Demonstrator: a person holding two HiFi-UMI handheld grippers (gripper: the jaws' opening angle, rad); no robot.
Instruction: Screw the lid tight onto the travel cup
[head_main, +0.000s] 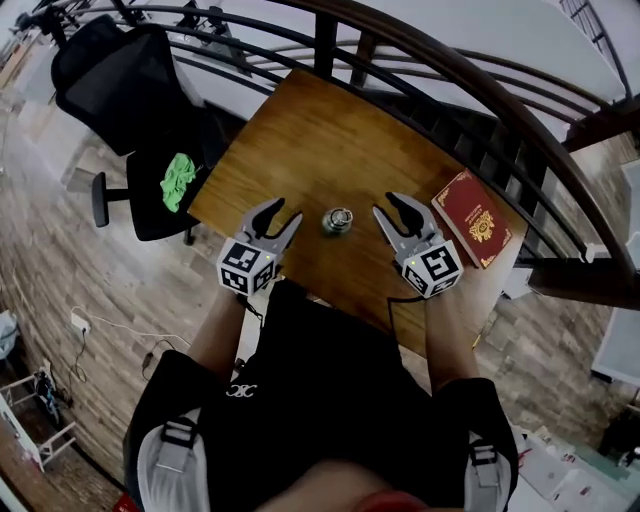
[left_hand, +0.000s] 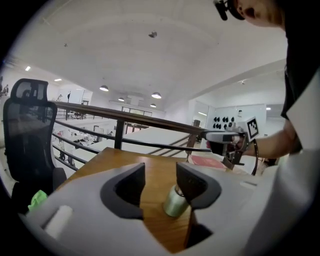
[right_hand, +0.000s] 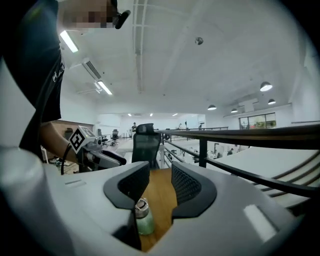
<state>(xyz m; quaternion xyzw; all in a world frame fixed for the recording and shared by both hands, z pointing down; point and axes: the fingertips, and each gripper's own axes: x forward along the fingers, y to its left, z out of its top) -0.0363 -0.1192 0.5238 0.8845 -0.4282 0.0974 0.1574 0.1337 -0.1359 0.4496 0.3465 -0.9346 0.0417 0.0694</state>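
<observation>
A small pale green travel cup (head_main: 337, 221) with a metallic lid stands upright on the wooden table (head_main: 300, 140), near its front edge. My left gripper (head_main: 283, 212) hovers to its left, jaws apart with nothing between them. My right gripper (head_main: 390, 205) hovers to its right, also apart and empty. In the left gripper view the cup (left_hand: 176, 201) shows low, partly behind the right jaw of the gripper (left_hand: 160, 175). The right gripper view has the cup (right_hand: 142, 217) below the left jaw of the gripper (right_hand: 160, 177). Neither gripper touches the cup.
A red booklet (head_main: 472, 218) lies on the table's right end. A dark curved railing (head_main: 450, 90) runs behind the table. A black office chair (head_main: 130, 90) stands to the left with a green cloth (head_main: 179, 180) on its seat.
</observation>
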